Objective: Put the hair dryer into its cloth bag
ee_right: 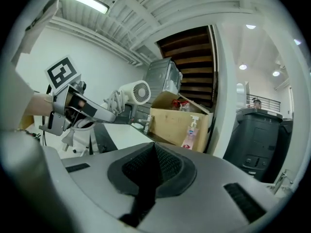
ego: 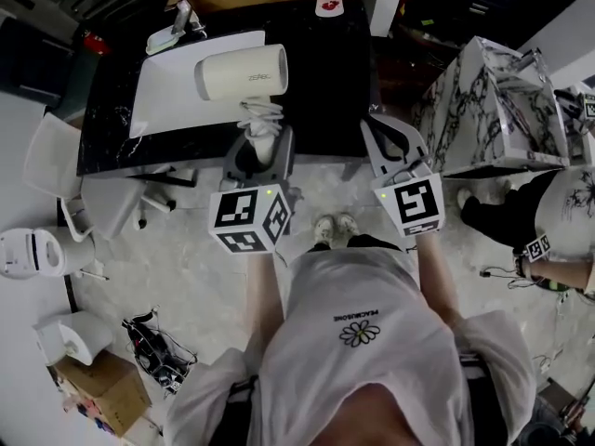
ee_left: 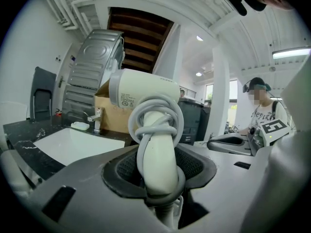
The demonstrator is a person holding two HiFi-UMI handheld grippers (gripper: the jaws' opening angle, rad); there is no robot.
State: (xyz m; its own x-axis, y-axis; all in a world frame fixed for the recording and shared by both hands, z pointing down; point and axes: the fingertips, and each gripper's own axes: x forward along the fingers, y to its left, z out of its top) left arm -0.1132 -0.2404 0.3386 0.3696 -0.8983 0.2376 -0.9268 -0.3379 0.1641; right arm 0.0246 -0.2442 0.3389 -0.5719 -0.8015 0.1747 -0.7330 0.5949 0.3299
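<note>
black table [ego: 321, 72] at upper centre, white cloth bag [ego: 177, 82] flat on it. my left gripper [ego: 258, 151] clamps the hair dryer [ego: 242, 71] by its handle; my right gripper [ego: 389, 133] is closed on nothing.

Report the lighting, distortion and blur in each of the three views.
Head view: dim and dark at the edges, the black table losing detail while the pale hair dryer stands out. Left gripper view: strong fisheye with black corners, hair dryer in sharp focus. Right gripper view: same fisheye bending the ceiling, a lamp strip glaring top left.
</note>
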